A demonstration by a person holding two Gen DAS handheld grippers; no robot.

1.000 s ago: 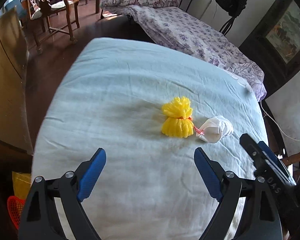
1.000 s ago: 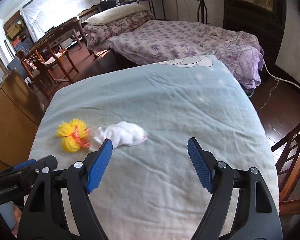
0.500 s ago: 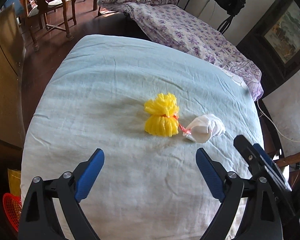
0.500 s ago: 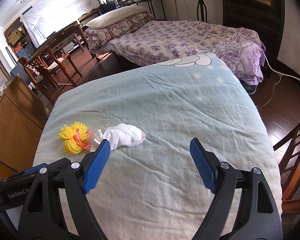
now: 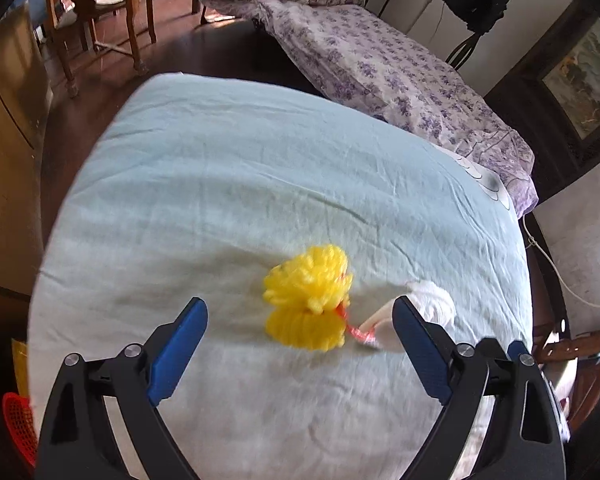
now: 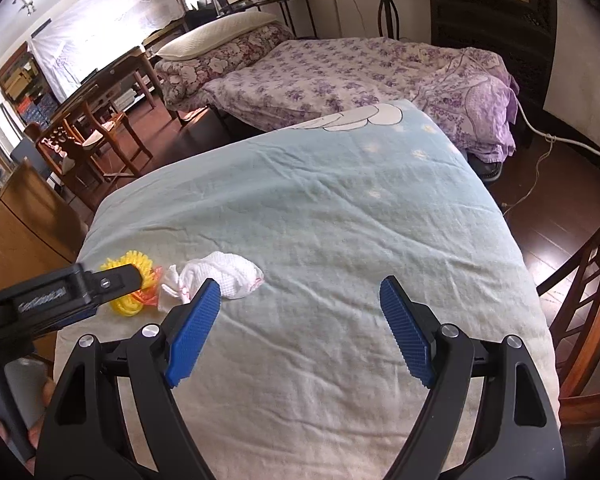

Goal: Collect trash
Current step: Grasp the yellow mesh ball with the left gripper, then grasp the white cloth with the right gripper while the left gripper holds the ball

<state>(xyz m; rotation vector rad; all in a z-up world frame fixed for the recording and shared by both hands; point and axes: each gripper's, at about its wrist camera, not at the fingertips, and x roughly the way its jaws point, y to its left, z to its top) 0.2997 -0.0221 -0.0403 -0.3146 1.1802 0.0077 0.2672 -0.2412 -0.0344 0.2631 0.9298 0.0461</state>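
A yellow foam net [image 5: 306, 300] with an orange scrap [image 5: 356, 330] lies on the pale blue bedsheet [image 5: 228, 200]. A crumpled white wad [image 5: 432, 300] rests just right of it. My left gripper [image 5: 299, 304] hangs over the sheet with the yellow net in the gap between its blue pads. Its jaws are closing, and neither pad touches the net. In the right wrist view the white wad [image 6: 224, 274] sits just beyond the left fingertip of my right gripper [image 6: 300, 284], which is open with nothing between its fingers. One of the left fingers [image 6: 112, 282] partly hides the yellow net [image 6: 130, 284].
A red mesh basket [image 5: 16, 420] stands on the floor at the lower left. A wooden cabinet [image 6: 28, 216] flanks the bed's left side and wooden chairs [image 6: 592, 280] its right. A floral bed [image 6: 340, 72] lies beyond, with a cable [image 6: 540, 148] on the dark floor.
My left gripper has moved forward over the sheet, so the yellow net now lies between its fingers instead of well ahead. The right gripper has hardly moved.
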